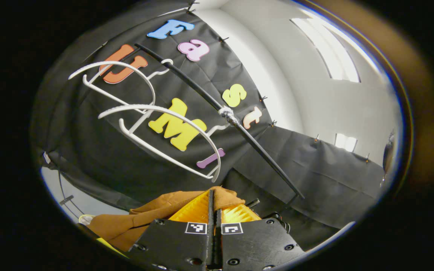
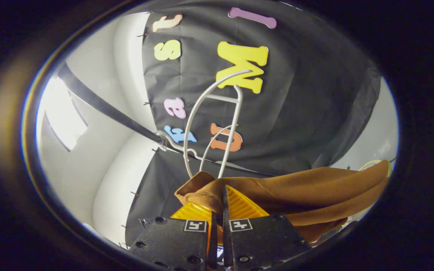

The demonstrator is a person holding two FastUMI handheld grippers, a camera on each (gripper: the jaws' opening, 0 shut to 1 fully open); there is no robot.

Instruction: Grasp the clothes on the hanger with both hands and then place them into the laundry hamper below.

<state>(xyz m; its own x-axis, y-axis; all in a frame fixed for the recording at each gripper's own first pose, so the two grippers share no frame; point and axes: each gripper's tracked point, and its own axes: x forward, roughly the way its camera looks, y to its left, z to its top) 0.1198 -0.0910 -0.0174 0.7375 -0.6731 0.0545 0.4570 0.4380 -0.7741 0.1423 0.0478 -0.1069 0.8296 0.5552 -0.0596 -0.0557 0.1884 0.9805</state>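
Observation:
A brown garment (image 1: 134, 222) bunches at the bottom of the left gripper view, and my left gripper (image 1: 214, 205) is shut on its edge. In the right gripper view the same brown garment (image 2: 315, 192) stretches off to the right, with my right gripper (image 2: 222, 201) shut on a folded corner of it. Two bare white hangers (image 1: 164, 128) hang from a black rail (image 1: 217, 107) above the cloth. A white hanger (image 2: 217, 124) also rises just beyond the right gripper, hooked on the rail (image 2: 104, 107).
Black cloth (image 1: 315, 169) covers the booth wall behind the rail. Pale wall and ceiling with bright light panels (image 1: 326, 49) lie beyond it. A light panel (image 2: 62, 116) glows at the left of the right gripper view.

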